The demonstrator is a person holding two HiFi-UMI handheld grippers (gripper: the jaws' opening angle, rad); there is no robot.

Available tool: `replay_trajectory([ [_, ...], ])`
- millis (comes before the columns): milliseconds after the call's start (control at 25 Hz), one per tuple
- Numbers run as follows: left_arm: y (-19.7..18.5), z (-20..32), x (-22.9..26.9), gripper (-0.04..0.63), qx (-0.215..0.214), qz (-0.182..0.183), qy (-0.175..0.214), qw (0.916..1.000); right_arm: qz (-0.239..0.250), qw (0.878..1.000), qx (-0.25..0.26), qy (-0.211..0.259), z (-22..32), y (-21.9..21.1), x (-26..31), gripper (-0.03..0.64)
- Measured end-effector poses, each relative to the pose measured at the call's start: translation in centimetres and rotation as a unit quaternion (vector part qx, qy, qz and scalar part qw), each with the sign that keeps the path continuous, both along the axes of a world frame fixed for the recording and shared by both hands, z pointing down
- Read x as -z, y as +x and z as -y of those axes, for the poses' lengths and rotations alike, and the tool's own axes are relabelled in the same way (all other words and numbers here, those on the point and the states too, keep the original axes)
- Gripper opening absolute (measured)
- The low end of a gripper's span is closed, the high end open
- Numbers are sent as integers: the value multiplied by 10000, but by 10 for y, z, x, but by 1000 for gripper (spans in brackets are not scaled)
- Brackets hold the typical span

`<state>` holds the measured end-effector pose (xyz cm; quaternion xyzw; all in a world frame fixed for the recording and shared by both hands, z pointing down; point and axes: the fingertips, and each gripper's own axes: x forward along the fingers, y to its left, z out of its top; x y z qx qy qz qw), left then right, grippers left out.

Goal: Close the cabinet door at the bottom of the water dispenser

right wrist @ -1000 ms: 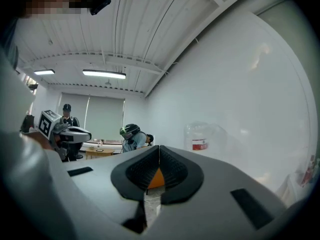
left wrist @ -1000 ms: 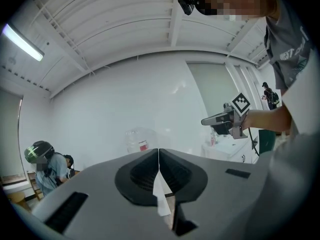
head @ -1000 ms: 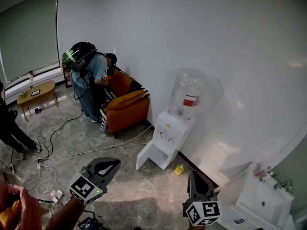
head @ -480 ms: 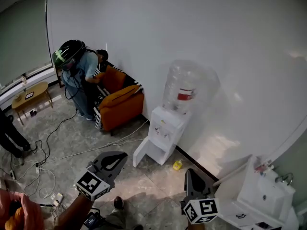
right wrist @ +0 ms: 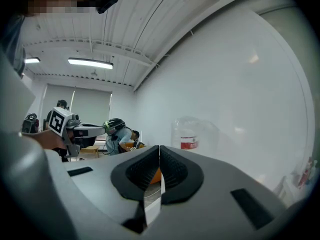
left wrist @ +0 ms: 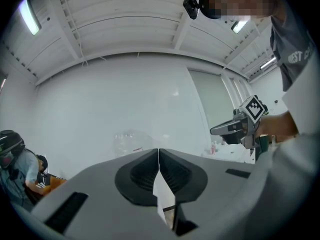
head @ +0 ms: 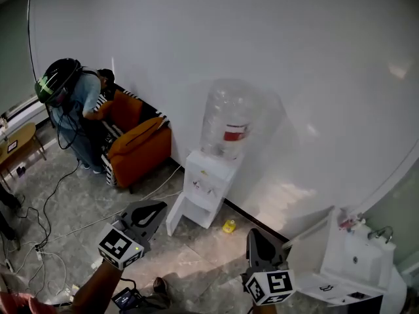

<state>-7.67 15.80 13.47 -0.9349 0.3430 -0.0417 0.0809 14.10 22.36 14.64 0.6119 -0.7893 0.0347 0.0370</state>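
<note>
The white water dispenser (head: pixel 208 178) stands against the wall with a clear bottle (head: pixel 228 118) on top. Its bottom cabinet door (head: pixel 175 214) hangs open, swung out to the left over the floor. My left gripper (head: pixel 158 207) is shut and empty, held level a short way left of and in front of the door. My right gripper (head: pixel 253 233) is also shut and empty, to the right of the dispenser and nearer to me. The bottle (right wrist: pixel 190 133) shows ahead in the right gripper view and the bottle (left wrist: pixel 131 141) faintly in the left gripper view. Neither gripper touches the dispenser.
An orange armchair (head: pixel 136 146) stands left of the dispenser, with a helmeted person (head: pixel 67 103) bent beside it. A small yellow object (head: pixel 228 226) lies on the floor by the dispenser. A white sink unit (head: pixel 353 261) is at the right. Cables (head: pixel 40 224) run across the floor at the left.
Both grippers have moved forward toward the dispenser, which now sits further left and closer in the head view. Both stayed shut.
</note>
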Motion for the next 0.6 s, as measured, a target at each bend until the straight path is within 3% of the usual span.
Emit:
replay_trajectory([
  [600, -26, 115, -29, 19, -602, 181, -297, 9976, 84, 9975, -701, -31, 109, -13, -10, 28],
])
